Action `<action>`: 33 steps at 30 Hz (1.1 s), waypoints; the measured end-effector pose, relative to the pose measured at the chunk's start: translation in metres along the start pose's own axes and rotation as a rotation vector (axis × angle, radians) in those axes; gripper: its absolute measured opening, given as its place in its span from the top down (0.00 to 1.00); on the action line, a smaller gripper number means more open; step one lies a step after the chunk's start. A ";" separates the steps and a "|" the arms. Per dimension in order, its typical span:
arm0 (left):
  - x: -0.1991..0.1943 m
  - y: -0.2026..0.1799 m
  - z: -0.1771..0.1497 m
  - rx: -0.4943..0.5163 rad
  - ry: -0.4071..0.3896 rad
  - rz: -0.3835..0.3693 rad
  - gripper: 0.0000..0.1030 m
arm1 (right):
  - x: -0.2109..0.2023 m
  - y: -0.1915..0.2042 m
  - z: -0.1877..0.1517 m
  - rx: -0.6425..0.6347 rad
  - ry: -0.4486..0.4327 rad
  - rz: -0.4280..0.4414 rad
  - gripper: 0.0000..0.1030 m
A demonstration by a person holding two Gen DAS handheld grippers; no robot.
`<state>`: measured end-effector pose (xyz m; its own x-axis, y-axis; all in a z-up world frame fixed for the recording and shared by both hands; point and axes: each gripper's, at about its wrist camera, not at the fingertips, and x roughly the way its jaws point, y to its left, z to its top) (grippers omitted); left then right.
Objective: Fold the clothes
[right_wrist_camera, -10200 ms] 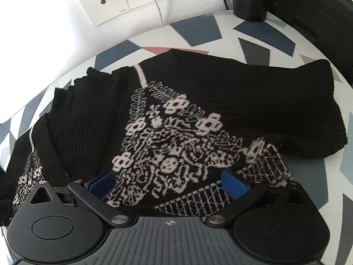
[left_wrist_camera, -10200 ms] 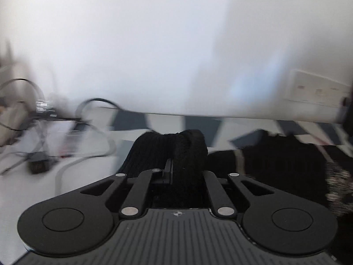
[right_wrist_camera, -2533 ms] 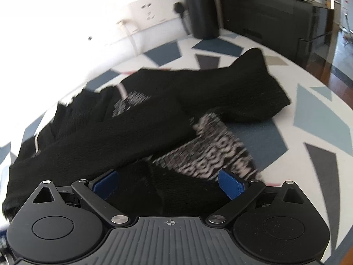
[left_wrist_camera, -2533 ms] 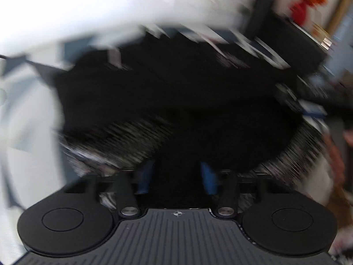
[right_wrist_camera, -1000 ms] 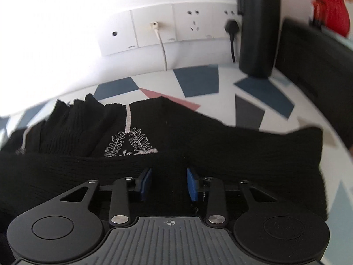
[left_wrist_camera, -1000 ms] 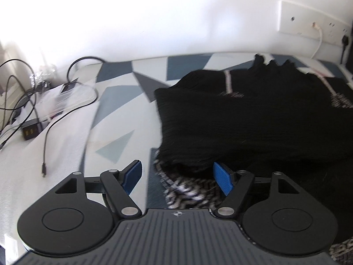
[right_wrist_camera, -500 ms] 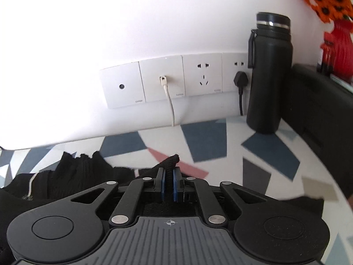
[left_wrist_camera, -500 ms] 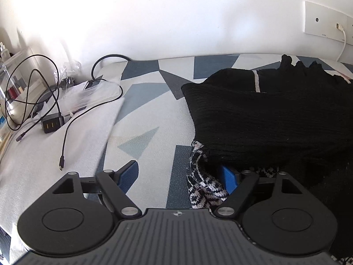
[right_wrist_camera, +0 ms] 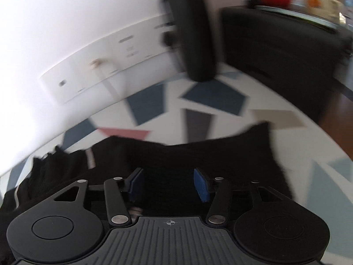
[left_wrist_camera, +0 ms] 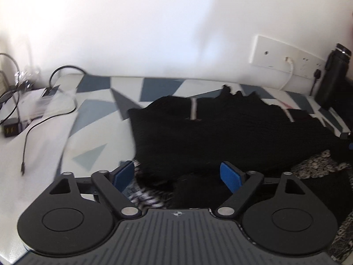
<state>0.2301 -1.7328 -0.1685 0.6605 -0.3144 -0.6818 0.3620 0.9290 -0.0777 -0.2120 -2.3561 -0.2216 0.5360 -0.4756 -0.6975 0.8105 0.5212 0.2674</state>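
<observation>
Left wrist view: the left hand-held gripper (left_wrist_camera: pixel 177 174) hangs spread over the near edge of the black knit sweater (left_wrist_camera: pixel 220 132) lying on the patterned counter (left_wrist_camera: pixel 92 114). Right wrist view: the right hand-held gripper (right_wrist_camera: pixel 168 184) is spread above the sweater (right_wrist_camera: pixel 198 154), pinching nothing.

Both grippers' jaws spread apart

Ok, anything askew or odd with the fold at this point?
The black knitted sweater is folded unevenly: its black-and-white patterned hem sticks out from under the top layer at the near edge. Both the left gripper and right gripper are open, holding nothing. Nothing looks damaged.
</observation>
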 end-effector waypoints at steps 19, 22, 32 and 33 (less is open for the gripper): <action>0.049 -0.047 -0.021 -0.018 0.273 0.010 0.01 | 0.003 -0.076 -0.010 0.126 0.023 -0.143 0.37; 0.049 -0.050 -0.021 -0.018 0.273 0.026 0.00 | 0.005 -0.072 -0.010 0.120 0.035 -0.128 0.39; 0.050 -0.051 -0.024 0.014 0.250 0.029 0.00 | -0.011 -0.064 -0.006 0.126 -0.014 -0.075 0.72; 0.050 -0.051 -0.025 0.014 0.245 0.029 0.00 | -0.013 -0.064 -0.005 0.130 -0.018 -0.062 0.75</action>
<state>0.2285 -1.7909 -0.2165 0.4917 -0.2293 -0.8400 0.3556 0.9335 -0.0467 -0.2718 -2.3795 -0.2333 0.4873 -0.5175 -0.7033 0.8652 0.3949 0.3089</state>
